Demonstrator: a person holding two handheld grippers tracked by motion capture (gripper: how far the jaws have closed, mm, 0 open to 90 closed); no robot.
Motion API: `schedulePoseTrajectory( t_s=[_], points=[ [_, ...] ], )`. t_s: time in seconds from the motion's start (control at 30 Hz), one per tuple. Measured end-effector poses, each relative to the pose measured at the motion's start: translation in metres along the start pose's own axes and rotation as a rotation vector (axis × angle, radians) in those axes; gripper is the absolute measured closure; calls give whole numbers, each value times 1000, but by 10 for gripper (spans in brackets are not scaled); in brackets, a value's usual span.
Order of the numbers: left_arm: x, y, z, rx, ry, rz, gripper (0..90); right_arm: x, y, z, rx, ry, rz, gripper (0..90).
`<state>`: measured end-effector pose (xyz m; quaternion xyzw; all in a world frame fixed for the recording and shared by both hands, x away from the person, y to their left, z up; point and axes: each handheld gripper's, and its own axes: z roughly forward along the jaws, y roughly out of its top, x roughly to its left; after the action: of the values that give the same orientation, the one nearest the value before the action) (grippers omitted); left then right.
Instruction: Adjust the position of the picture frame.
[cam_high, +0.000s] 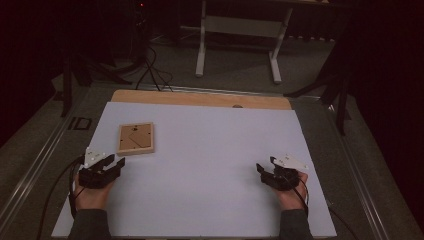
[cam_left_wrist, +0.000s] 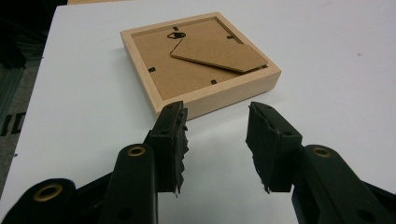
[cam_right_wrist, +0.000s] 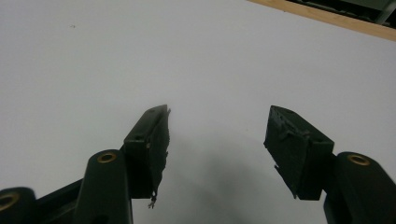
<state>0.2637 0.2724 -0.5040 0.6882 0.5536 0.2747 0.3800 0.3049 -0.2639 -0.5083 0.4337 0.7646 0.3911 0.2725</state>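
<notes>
Lying face down on the white tabletop (cam_high: 210, 165), a small wooden picture frame (cam_high: 135, 138) sat toward the left side of the board, its brown backing panel turned up. In the left gripper view the frame (cam_left_wrist: 201, 65) showed its pale wood rim, the black turn-clips around the backing, a small hanger near the far edge, and the fold-out easel stand lying flat but slightly askew across the back.

The left gripper (cam_high: 111, 163) rested near the table's left edge, just short of the frame's near side, held in the person's left hand (cam_high: 91, 195). Its jaws stood open, with a clear gap between the pads and only bare table between them; they pointed at the frame's near rim without touching it. From its own camera the left gripper (cam_left_wrist: 217, 135) had the frame's nearest corner lying just beyond the fingertips.

The right gripper (cam_high: 266, 167) sat well apart from the frame, over on the right side of the table, held low in the person's right hand (cam_high: 291, 192). Its jaws were also parted wide and gripped nothing; in the right gripper view the right gripper (cam_right_wrist: 217, 135) looked out over plain white surface, with a strip of the wooden table edge (cam_right_wrist: 327, 18) at the far corner.
</notes>
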Motion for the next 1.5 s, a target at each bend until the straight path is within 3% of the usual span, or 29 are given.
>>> schedulePoseTrajectory(
  t_s=[0.2,0.37,0.47,0.6,0.77,0.9,1.1,1.23,1.5],
  points=[
    [1,1,3,10,-2,-20,556,-2,0,-3,-14,-1,12,403],
    [-1,3,6,24,2,-8,551,0,0,-3,-15,-1,2,419],
    [2,4,7,19,2,-34,549,1,1,-4,-18,-11,-18,421],
    [9,6,7,19,1,-81,553,-2,0,-5,-25,-13,-6,421],
    [16,16,8,18,17,-78,549,-3,0,-7,-35,-18,-2,422],
    [23,29,11,1,17,-98,545,-3,0,-7,-38,-21,-3,421],
    [27,33,25,6,26,-126,542,-3,0,-8,-39,-23,3,411],
    [26,34,39,40,57,-107,556,-2,0,-8,-39,-22,-4,414],
    [31,31,55,69,67,-126,587,-2,0,-7,-31,-13,-8,401]
  ],
)
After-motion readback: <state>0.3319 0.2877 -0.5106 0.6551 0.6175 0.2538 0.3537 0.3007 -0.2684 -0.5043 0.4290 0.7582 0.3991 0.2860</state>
